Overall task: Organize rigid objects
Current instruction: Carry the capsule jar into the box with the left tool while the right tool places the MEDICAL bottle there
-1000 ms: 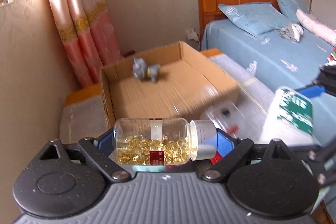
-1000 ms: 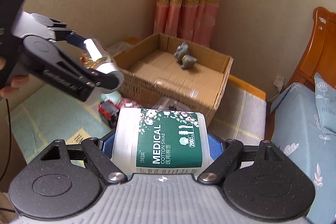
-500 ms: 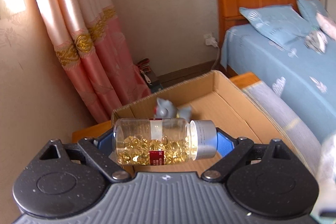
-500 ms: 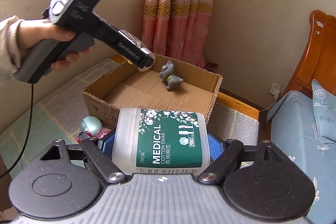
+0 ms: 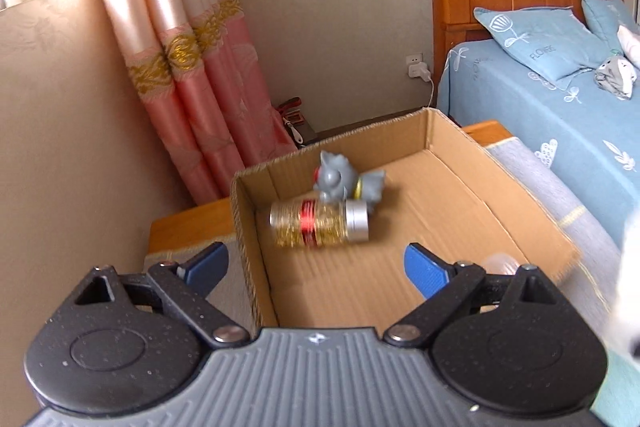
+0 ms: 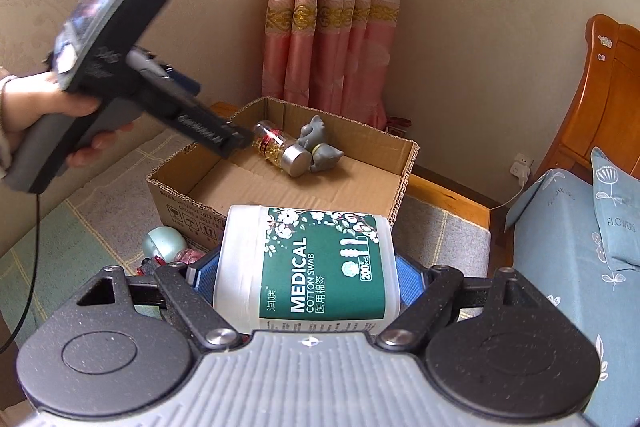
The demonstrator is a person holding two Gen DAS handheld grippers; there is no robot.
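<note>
The jaws of the left gripper [image 5: 316, 267] are spread wide and nothing is held between them — half a second ago the capsule bottle [image 5: 318, 224] was clamped there. It is now seen blurred inside the cardboard box [image 5: 500, 187], on or just above the floor, beside the grey figurine [image 5: 340, 183] at the far wall. One object is judged delivered. Its long axis is laid roughly across the box, silver cap toward the bed [image 5: 560, 115]. The jaws of the right gripper [image 6: 308, 279] are clenched on the cotton swab tub [image 6: 312, 267], held short of the box's near wall — judged next to go in.
</note>
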